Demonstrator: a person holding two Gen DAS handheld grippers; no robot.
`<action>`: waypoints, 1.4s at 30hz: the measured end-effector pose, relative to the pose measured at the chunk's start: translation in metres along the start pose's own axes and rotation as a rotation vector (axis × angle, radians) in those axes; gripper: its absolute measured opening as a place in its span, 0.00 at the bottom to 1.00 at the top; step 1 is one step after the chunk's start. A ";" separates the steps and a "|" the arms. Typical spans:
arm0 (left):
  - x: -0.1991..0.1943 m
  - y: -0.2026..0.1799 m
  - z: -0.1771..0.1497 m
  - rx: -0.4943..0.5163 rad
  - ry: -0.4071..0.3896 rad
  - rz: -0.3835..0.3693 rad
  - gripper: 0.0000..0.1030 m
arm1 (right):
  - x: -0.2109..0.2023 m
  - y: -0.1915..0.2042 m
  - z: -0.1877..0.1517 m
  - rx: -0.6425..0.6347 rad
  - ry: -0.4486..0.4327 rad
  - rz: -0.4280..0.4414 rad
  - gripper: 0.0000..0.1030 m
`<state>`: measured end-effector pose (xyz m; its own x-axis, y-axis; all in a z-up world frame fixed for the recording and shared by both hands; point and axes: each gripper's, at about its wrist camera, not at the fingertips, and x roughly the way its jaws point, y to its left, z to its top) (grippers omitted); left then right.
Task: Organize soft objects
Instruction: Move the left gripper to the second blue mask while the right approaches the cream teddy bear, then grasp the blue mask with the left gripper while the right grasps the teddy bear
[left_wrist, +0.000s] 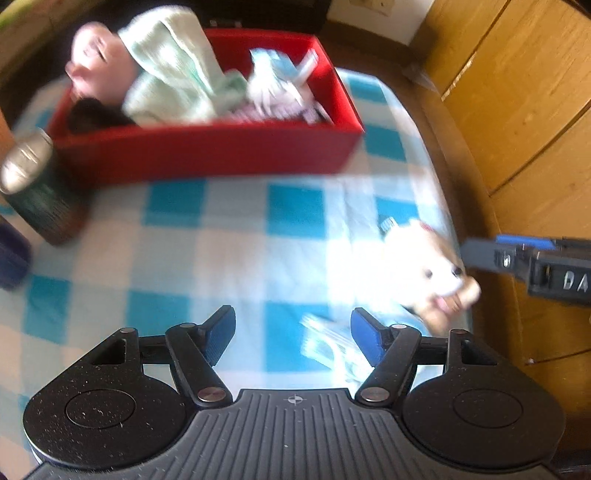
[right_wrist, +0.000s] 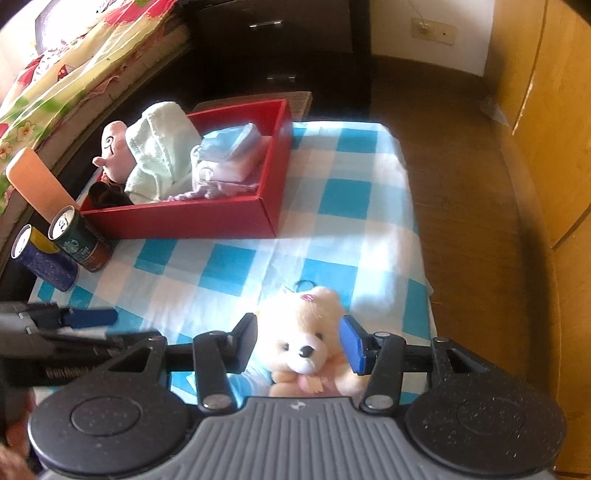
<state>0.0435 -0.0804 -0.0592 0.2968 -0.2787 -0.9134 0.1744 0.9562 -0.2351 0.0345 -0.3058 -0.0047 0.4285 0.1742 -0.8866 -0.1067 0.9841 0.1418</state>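
Note:
A cream teddy bear lies on the blue checked cloth. My right gripper is open with a finger on each side of the bear's head. The bear also shows in the left wrist view at the right, with the right gripper beside it. My left gripper is open and empty above the cloth. A small striped packet lies by its right finger. The red box at the back holds a pale green towel, a pink plush, a dark soft item and packets.
Two cans stand left of the box, with an orange comb-like piece behind them. The can also shows in the left wrist view. Wooden floor and a cupboard lie to the right. A bed is at the far left.

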 end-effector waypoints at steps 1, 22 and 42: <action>0.006 -0.004 -0.003 -0.014 0.020 -0.016 0.67 | -0.001 -0.003 -0.001 0.005 0.000 0.000 0.26; 0.030 -0.038 -0.046 0.194 0.047 0.089 0.42 | 0.022 -0.015 -0.005 -0.002 0.072 -0.025 0.34; 0.020 -0.037 -0.073 0.329 0.043 0.179 0.57 | 0.081 -0.001 -0.017 0.010 0.231 -0.011 0.52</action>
<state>-0.0252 -0.1152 -0.0931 0.3117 -0.0990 -0.9450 0.4178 0.9076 0.0427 0.0540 -0.2931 -0.0841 0.2130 0.1525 -0.9651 -0.0935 0.9864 0.1352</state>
